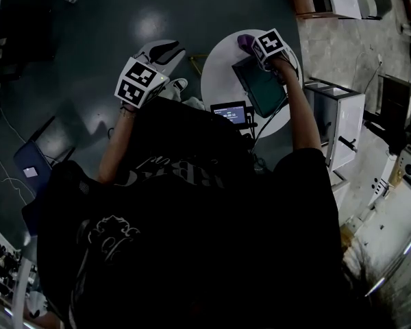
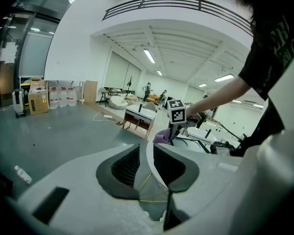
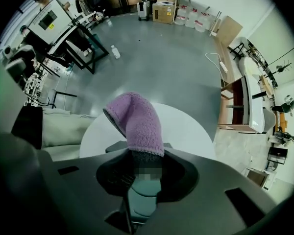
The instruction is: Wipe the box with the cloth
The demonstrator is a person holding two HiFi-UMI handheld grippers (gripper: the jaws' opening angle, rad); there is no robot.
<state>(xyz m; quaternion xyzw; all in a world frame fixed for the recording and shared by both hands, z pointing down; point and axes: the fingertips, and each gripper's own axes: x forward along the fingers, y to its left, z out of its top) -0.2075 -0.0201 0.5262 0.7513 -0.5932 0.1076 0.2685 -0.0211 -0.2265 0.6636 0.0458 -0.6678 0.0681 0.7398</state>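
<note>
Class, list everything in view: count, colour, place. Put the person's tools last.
table: one, white, on the grey floor.
box: one, dark, on the table.
cloth: one, purple, above the table, in the right tool.
screen: one, lit, by the table's near edge.
bottle: one, clear, on the floor.
left tool: one, pale, jaws together, empty, left of the table.
right tool: one, grey, shut on the cloth.

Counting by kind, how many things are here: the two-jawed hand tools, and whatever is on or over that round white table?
Grippers: 2, the left gripper and the right gripper
Purple cloth: 1
Dark box: 1
Small screen: 1
Round table: 1
Total: 6
</note>
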